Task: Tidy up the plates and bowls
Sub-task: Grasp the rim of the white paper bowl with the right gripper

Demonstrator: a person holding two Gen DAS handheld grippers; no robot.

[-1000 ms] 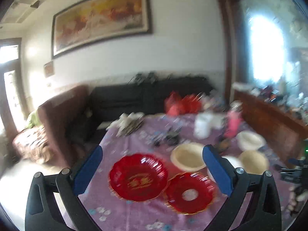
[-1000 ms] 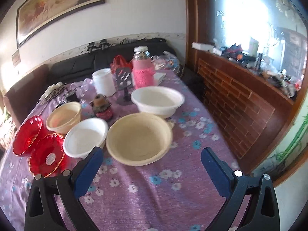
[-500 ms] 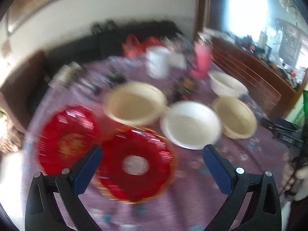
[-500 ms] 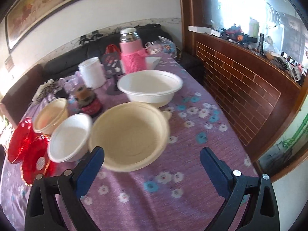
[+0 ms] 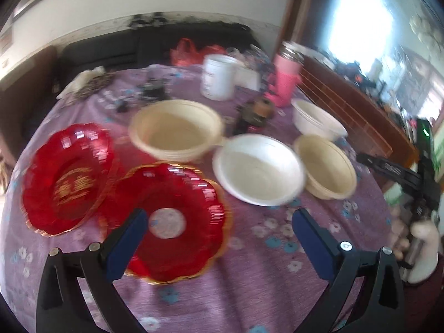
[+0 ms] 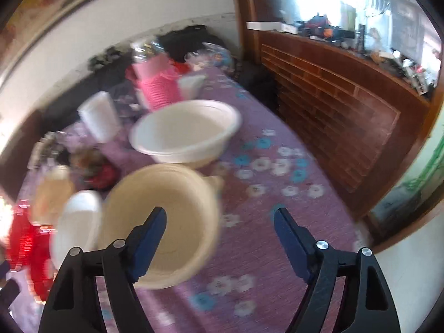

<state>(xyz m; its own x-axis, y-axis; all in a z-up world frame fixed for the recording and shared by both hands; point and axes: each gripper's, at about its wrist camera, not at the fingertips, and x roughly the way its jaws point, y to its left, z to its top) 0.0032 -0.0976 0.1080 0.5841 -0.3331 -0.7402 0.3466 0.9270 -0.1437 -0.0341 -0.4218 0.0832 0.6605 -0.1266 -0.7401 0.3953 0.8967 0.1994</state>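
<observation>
Two red scalloped plates lie on the purple flowered tablecloth: one at the left (image 5: 66, 177), one nearer (image 5: 172, 219) under my open, empty left gripper (image 5: 219, 222). Behind them stand a cream bowl (image 5: 177, 130), a white bowl (image 5: 258, 169), a smaller cream bowl (image 5: 327, 163) and a white bowl at the back right (image 5: 316, 119). In the right wrist view my open, empty right gripper (image 6: 220, 219) hovers over the right rim of the cream bowl (image 6: 163, 219), its left finger above the bowl's inside. The white bowl (image 6: 186, 130) sits behind it.
A white tub (image 5: 219, 77), a pink-sleeved jar (image 5: 285, 80) and a small dark jar (image 5: 255, 113) stand at the back of the table. A brown brick-patterned cabinet (image 6: 341, 102) runs along the right. The other hand-held gripper (image 5: 402, 172) shows at the right edge.
My left gripper has swung from facing the sofa down toward the near red plate. My right gripper has moved forward and down over the cream bowl. Both stay open.
</observation>
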